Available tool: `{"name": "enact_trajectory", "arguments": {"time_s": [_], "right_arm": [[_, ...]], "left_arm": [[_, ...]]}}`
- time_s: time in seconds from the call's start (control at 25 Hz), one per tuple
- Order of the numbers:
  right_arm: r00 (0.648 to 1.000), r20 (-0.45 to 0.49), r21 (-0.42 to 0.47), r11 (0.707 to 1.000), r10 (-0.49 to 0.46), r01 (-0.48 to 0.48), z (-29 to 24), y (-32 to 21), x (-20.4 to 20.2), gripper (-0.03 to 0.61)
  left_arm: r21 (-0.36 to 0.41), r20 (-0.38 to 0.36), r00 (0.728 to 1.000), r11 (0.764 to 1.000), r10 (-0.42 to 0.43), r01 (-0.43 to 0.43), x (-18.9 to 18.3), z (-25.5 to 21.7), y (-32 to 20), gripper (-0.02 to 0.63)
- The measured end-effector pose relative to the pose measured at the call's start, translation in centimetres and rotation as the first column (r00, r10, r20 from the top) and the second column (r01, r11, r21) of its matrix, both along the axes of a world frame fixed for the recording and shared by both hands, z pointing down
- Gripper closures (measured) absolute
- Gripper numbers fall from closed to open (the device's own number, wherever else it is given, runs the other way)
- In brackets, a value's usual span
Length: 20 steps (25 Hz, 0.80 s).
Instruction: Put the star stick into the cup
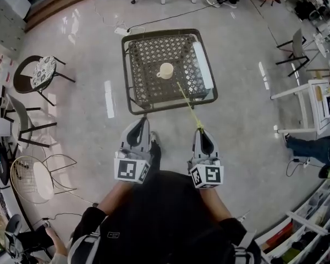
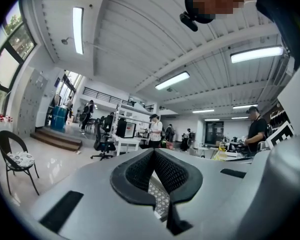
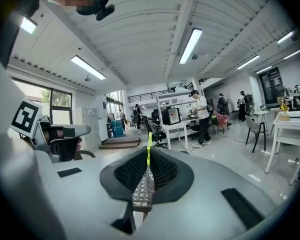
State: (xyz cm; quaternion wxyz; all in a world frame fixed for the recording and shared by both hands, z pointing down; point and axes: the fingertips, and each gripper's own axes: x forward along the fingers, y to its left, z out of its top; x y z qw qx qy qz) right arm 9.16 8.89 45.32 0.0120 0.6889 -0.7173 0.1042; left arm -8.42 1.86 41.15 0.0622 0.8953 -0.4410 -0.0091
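Open floor rings the bench (image 1: 133, 108), whose near rim lies just ahead of both grippers. The right gripper (image 1: 200, 130), held low, pinches the star stick (image 1: 188, 104), which slants forward-left, its tip near the cup (image 1: 165, 70). The left gripper (image 1: 142, 121) is alongside, closed and empty.

No words or numbers can be read.
The black-and-white square patterns on the left cube (image 1: 131, 170) and the right cube (image 1: 207, 176) carry no letters. Neither does the marker (image 3: 26, 117) at the left edge of the right gripper view. A white label (image 1: 111, 235) on the person's dark shirt (image 1: 165, 219) is too small to read.
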Motion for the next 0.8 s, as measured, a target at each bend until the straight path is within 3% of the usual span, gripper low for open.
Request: {"name": "enact_trajectory", "arguments": {"time_s": [0.32,0.8], "right_arm": [[1.0,-0.021,-0.05,0.999,0.007,-0.008,1.0,-9.5,-0.2,0.558],[0.999,-0.047,-0.143,0.99,-0.025,0.018,3.5,-16.9,0.5,0.558]], "left_arm": [[-0.005,-0.007,1.0,1.0,0.019,-0.019,-0.1,0.0,-8.9,0.598],[-0.004,-0.019,1.0,1.0,0.002,-0.002,0.6,-0.4,-15.0,0.598]]}}
